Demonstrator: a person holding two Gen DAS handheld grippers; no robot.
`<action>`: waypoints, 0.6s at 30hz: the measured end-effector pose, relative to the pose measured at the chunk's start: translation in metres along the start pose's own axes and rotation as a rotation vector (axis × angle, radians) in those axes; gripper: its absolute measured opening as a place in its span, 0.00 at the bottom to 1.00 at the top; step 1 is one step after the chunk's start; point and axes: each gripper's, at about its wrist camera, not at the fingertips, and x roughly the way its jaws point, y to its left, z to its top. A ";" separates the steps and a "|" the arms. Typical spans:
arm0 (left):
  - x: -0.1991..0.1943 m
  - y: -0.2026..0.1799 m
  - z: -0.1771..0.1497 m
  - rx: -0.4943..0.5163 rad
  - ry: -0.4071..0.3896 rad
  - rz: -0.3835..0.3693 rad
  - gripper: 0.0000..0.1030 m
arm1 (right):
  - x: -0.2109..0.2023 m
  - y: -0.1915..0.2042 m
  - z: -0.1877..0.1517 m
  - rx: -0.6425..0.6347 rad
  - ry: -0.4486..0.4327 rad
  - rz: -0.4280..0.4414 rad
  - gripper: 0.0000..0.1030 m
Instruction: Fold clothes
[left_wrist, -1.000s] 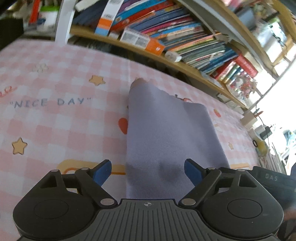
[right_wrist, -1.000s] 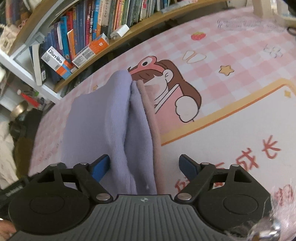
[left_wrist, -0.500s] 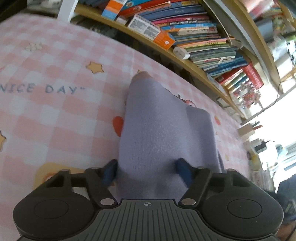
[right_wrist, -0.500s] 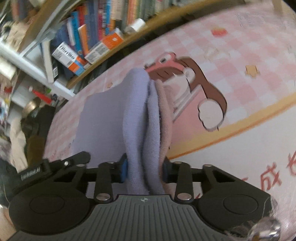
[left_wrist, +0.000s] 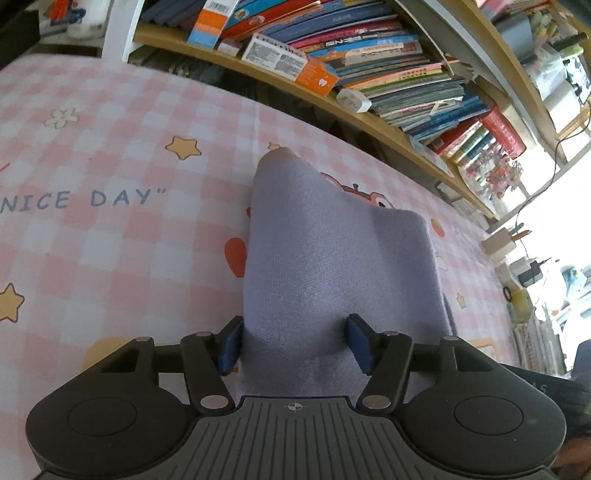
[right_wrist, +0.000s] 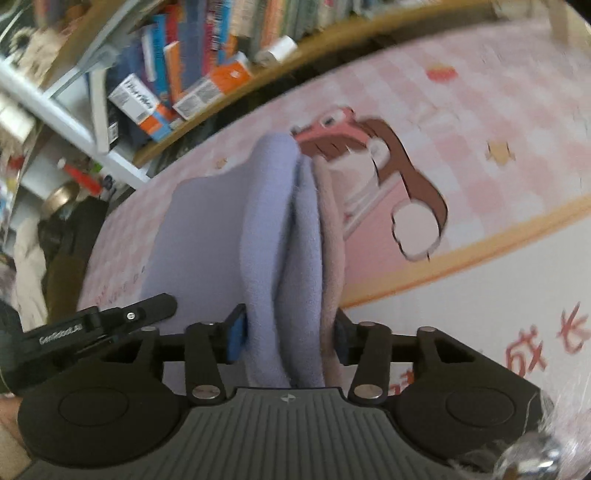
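A lilac garment (left_wrist: 325, 251) lies folded on the pink checked cloth (left_wrist: 110, 258), its near end bunched up into a ridge. My left gripper (left_wrist: 295, 347) has that ridge between its blue pads; its jaws are closing and the pads touch the fabric on both sides. In the right wrist view the same lilac garment (right_wrist: 273, 221) shows as several upright folds with a pinkish layer (right_wrist: 332, 236) on the right. My right gripper (right_wrist: 288, 338) holds these folds; its jaws are opening, and the pads still press on the fabric. The black body of the left gripper (right_wrist: 99, 325) shows at the left.
A wooden shelf crammed with books (left_wrist: 369, 74) and boxes runs along the far edge of the cloth. A cartoon figure print (right_wrist: 388, 158) lies just right of the garment. Clutter and a white shelf frame (right_wrist: 74, 122) stand at the far left.
Both grippers went from wide open to closed around the bunched fabric. The right one pinched tighter half a second ago and now stands a little wider. The garment's near end has risen into folds.
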 end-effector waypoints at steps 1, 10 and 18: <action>0.000 0.002 0.000 -0.004 0.003 -0.007 0.59 | 0.002 -0.004 0.000 0.028 0.009 0.011 0.44; 0.006 0.009 -0.007 -0.082 -0.003 -0.042 0.56 | 0.008 -0.007 0.000 0.034 0.041 0.079 0.40; -0.010 -0.023 -0.013 0.041 -0.082 0.003 0.38 | -0.009 0.020 -0.005 -0.157 -0.046 0.055 0.26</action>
